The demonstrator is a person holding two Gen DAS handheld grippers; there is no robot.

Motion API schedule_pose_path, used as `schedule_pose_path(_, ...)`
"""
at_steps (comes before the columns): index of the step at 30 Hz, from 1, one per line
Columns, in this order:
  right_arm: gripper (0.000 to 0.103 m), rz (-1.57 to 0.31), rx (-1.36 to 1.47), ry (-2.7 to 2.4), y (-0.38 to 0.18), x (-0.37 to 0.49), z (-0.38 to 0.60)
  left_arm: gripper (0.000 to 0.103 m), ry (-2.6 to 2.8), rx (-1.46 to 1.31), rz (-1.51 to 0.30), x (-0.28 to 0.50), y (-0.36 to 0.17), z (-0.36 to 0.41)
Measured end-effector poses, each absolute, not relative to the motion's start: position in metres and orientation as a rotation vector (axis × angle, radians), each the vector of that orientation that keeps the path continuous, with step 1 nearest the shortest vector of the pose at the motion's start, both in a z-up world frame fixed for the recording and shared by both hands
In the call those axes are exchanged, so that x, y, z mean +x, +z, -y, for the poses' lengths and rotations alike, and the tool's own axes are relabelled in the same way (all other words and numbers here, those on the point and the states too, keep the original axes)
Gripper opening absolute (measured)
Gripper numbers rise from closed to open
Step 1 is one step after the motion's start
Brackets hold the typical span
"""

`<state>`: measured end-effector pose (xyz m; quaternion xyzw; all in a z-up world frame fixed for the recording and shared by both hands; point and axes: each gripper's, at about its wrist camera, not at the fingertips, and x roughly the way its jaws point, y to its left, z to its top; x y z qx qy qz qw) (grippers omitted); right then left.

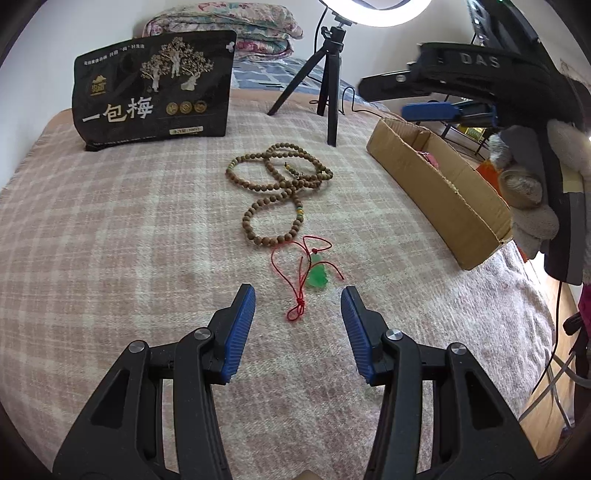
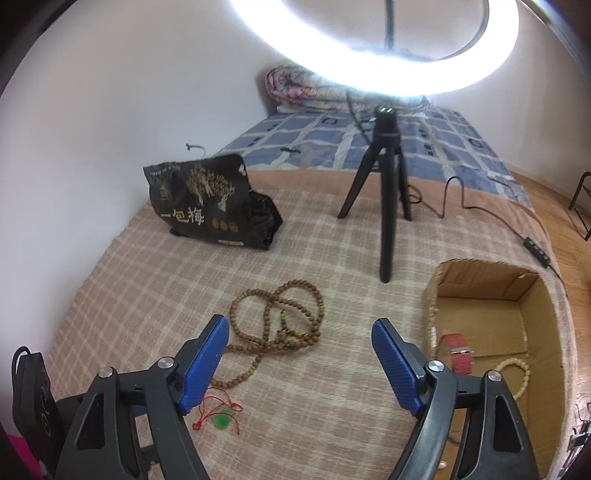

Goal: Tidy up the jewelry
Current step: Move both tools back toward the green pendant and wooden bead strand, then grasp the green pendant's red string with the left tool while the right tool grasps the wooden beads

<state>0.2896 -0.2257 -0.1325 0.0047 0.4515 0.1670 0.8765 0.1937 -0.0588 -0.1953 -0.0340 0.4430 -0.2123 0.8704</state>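
Note:
A green jade pendant [image 1: 317, 277] on a red cord [image 1: 295, 310] lies on the plaid blanket just ahead of my left gripper [image 1: 298, 301], which is open and empty. A long wooden bead necklace [image 1: 280, 184] lies coiled beyond it. My right gripper [image 2: 301, 332] is open and empty above the bed, with the bead necklace [image 2: 280, 321] ahead of it and the pendant [image 2: 222, 421] to its lower left. The cardboard box [image 2: 480, 306] at the right holds a red bracelet [image 2: 458, 352] and a cream bead bracelet [image 2: 515, 373]. The right gripper also shows in the left wrist view [image 1: 428, 110], over the box [image 1: 436, 188].
A black snack bag [image 1: 155, 88] stands at the back left. A black tripod [image 1: 328, 92] with a lit ring light [image 2: 373, 44] stands behind the necklace, its cable [image 2: 491, 218] trailing right. Folded quilts [image 1: 229, 26] lie at the far end. The bed edge drops off to the right.

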Motion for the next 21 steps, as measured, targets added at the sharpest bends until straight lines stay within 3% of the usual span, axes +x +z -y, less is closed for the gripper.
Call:
schedule_pose_path(11,0.075,-1.097,0.046,0.346,-0.18,0.322,0.198,0.049,-0.458,-0.089,-0.943,0.203,-0.207,0.068)
schedule_pose_path(15,0.067,-1.146,0.086,0.304,-0.196,0.334,0.197,0.049,-0.465,-0.08,-0.948,0.205,-0.21,0.073)
schedule_pose_path(21,0.066,-1.178,0.096,0.251,-0.212,0.345,0.197,0.049,-0.469,-0.08,-0.958,0.208,-0.214,0.079)
